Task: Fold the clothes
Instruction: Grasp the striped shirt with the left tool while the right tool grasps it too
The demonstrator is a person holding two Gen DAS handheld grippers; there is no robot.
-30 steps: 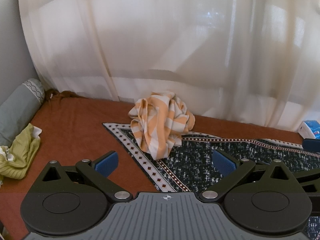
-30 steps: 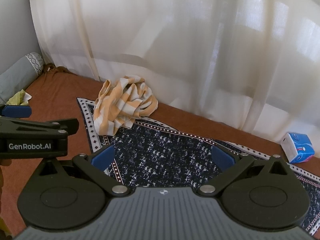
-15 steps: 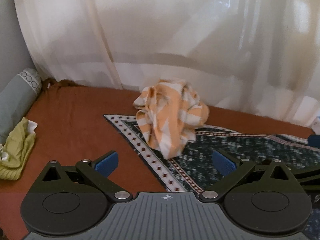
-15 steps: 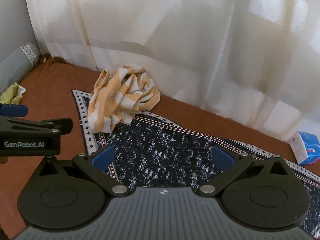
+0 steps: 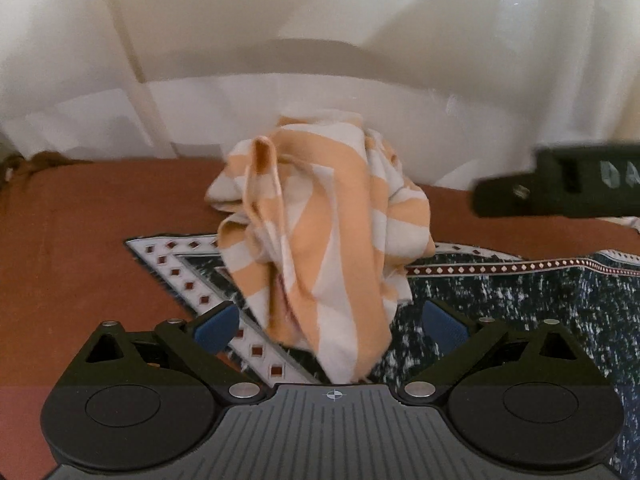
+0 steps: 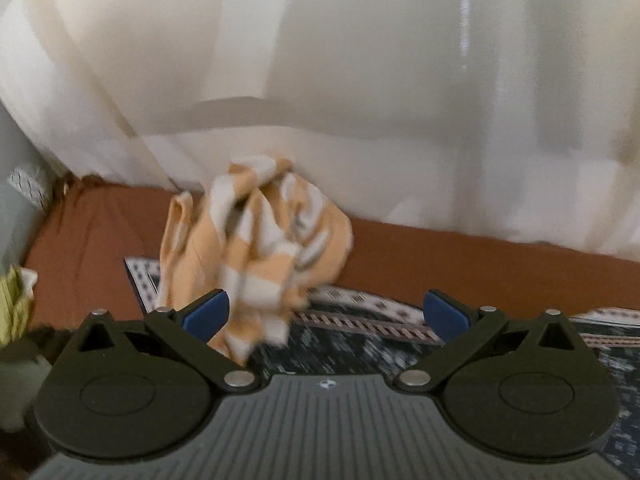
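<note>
While nothing has yet been gripped, the step in hand reads as the reach for the first garment: the crumpled orange-and-white striped cotton garment (image 5: 320, 236) sits in a tall bunched heap on the far corner of the dark speckled patterned rug with a white diamond border (image 5: 560, 300), which lies on the rust-brown bed sheet (image 5: 80, 232), close against the sheer white curtain (image 5: 320, 40) behind it.

From the left wrist view, the left gripper (image 5: 330, 322) points straight at the heap, its jaws spread wide and empty, with the lowest hanging fold of the cloth lying between the two blue pads. The right gripper (image 6: 328, 312) is likewise spread wide and holds nothing; in its own view the heap lies toward its left pad, and its dark body shows at the right edge of the left wrist view, above the sheet. Both pictures are smeared, so I cannot tell for sure whether any pad already touches the fabric.

A crumpled yellow-green cloth (image 6: 14, 304) lies at the left edge of the bed, well apart from the heap.

My judgement is that the task is at its very start: the garment must first be pinched, lifted and shaken or spread flat on the rug before any fold. The next move calls for closing on a single edge or corner, not on a thick bunch, ideally one gripper on each of two neighbouring corners so the cloth opens out.
</note>
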